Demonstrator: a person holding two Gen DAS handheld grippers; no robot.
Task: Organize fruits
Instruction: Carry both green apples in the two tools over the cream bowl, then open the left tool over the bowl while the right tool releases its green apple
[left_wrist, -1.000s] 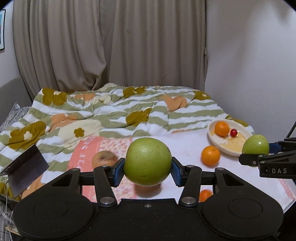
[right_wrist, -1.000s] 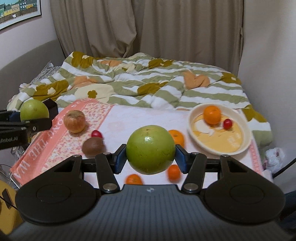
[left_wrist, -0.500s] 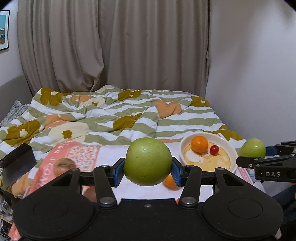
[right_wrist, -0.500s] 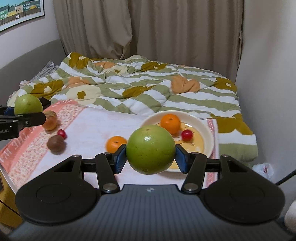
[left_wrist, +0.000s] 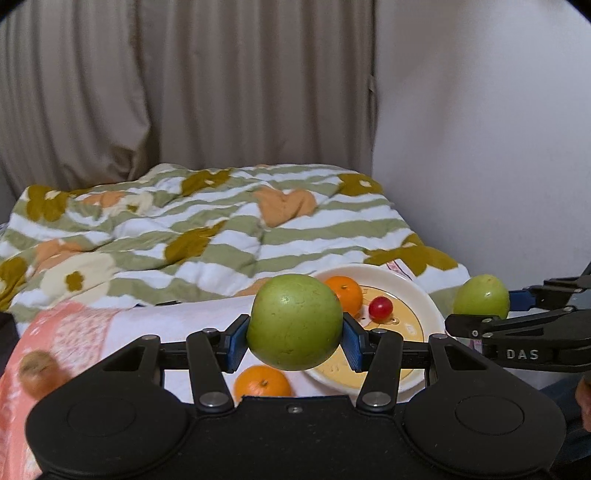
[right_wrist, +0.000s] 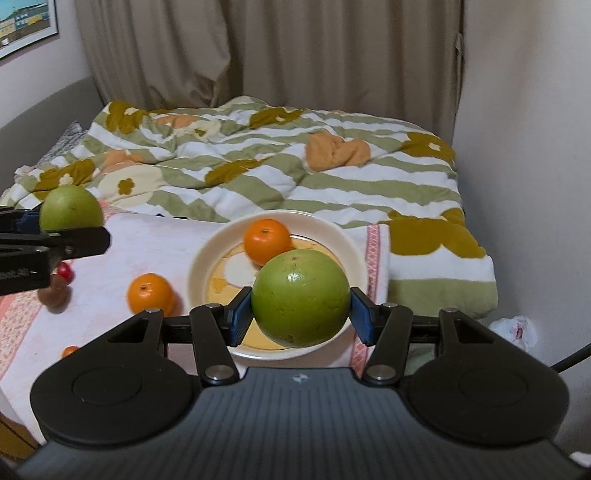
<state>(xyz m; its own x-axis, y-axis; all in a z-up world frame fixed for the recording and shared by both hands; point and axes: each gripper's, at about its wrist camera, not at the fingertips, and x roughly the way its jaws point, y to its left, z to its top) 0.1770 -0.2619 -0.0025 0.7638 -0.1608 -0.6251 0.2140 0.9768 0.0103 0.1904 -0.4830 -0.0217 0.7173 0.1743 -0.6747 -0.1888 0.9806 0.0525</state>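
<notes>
Left gripper (left_wrist: 295, 332) clamps a green fruit (left_wrist: 294, 326), plate (left_wrist: 413, 295) just ahead and right of it. Right gripper (right_wrist: 301, 299) clamps the other green fruit (right_wrist: 301, 297), directly over the plate. Lower each onto bare plate, release gently. In the way: plated orange (right_wrist: 267, 241) and cherry (left_wrist: 381, 308); loose orange (right_wrist: 150, 293) left of the plate; the grippers crowd each other.

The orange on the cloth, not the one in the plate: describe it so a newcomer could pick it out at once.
Start from the bed with the striped floral quilt and find the white cloth spread at its near end. On it sits a cream plate. The orange on the cloth lies just left of the plate, outside its rim, whereas the other orange sits inside the plate.
</notes>
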